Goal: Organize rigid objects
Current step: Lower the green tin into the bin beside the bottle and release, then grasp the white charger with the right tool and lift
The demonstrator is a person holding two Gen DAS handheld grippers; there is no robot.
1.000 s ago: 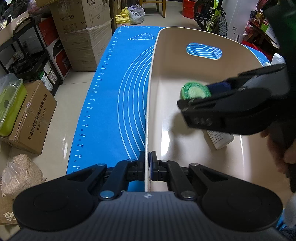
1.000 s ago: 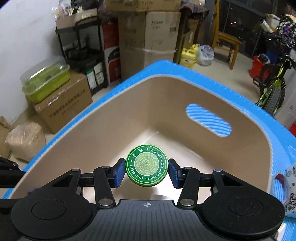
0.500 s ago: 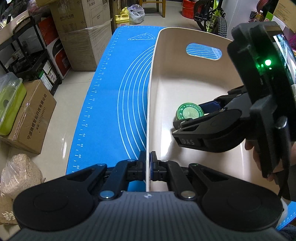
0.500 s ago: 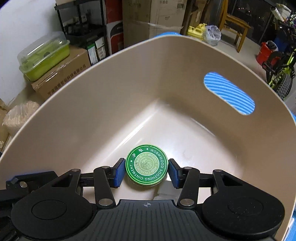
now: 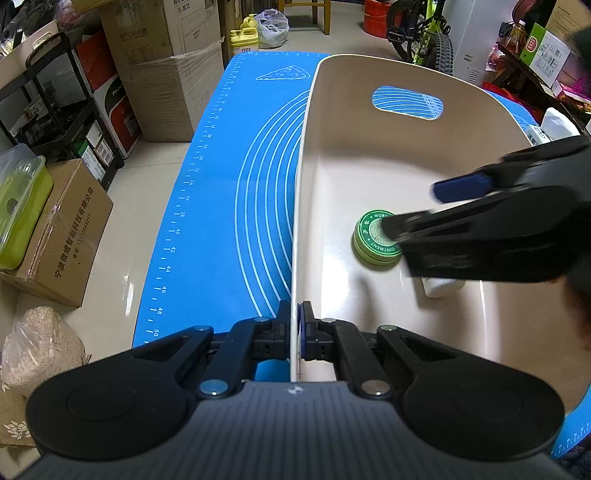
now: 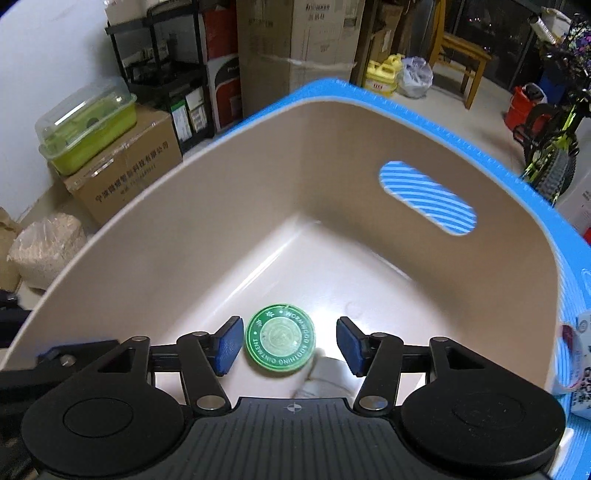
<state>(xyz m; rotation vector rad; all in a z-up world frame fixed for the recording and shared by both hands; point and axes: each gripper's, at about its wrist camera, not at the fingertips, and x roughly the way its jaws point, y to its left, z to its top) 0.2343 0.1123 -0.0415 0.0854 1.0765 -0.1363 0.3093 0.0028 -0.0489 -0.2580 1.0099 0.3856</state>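
A beige plastic bin (image 5: 369,155) (image 6: 229,206) with a slot handle stands on a blue mat (image 5: 229,192). My left gripper (image 5: 295,332) is shut on the bin's near rim. A round green ointment tin (image 5: 373,240) (image 6: 280,341) lies flat on the bin's floor. My right gripper (image 6: 290,345) (image 5: 417,210) hangs just over the tin, jaws opening, the blue pads (image 6: 227,343) clear of the tin on both sides. A white bottle (image 5: 439,286) (image 6: 325,376) lies beside the tin, mostly hidden by the right gripper.
Cardboard boxes (image 5: 166,66), a black shelf rack (image 5: 55,110), a green lidded container (image 6: 85,129) on a box and a sack (image 5: 37,347) stand left of the table. A bicycle (image 5: 424,33) and a chair stand at the back. A printed white packet (image 6: 580,369) lies right of the bin.
The right gripper carried the green tin down into the bin, then its jaws spread and let the tin go onto the bin's floor. The left gripper kept its hold on the rim.
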